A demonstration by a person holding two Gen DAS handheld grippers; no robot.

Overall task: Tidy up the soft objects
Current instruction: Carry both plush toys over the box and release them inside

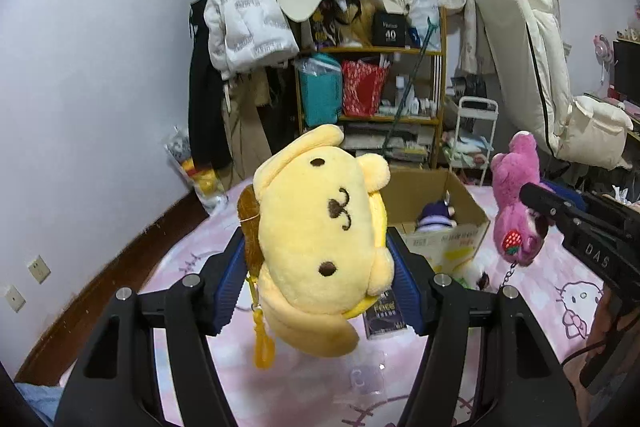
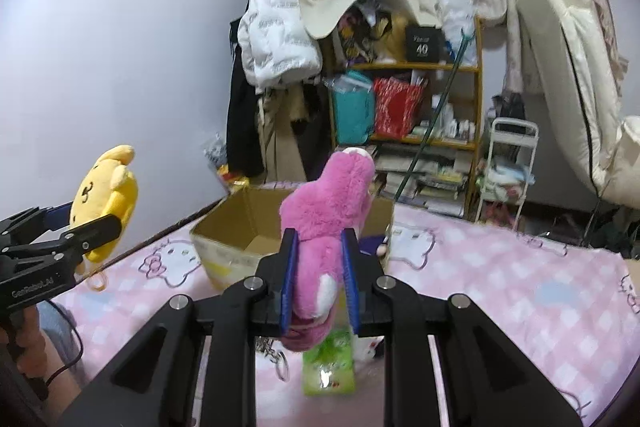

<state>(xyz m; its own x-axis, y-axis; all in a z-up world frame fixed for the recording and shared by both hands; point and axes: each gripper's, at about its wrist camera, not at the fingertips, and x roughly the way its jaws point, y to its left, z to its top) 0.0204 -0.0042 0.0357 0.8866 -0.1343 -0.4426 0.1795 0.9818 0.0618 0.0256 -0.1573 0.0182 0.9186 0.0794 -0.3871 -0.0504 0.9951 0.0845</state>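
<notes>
i have the left gripper (image 1: pixel 316 267) clamped on the yellow dog plush (image 1: pixel 320 247) and the right gripper (image 2: pixel 318 279) clamped on the pink bear plush (image 2: pixel 328 211), both lifted above the pink bedspread (image 2: pixel 500 287) on the near side of the open cardboard box (image 2: pixel 236 223). to do this well i'd carry each toy forward until it hangs over the box mouth, where a purple plush (image 1: pixel 434 217) already lies, and let go only once it's inside the flaps. i'd take one hand at a time so the dangling chain (image 1: pixel 510 273) and yellow clip (image 1: pixel 264 341) don't snag the rim.

pink plush (image 2: pixel 326 223) hides the box's (image 2: pixel 224 223) inside.
</notes>
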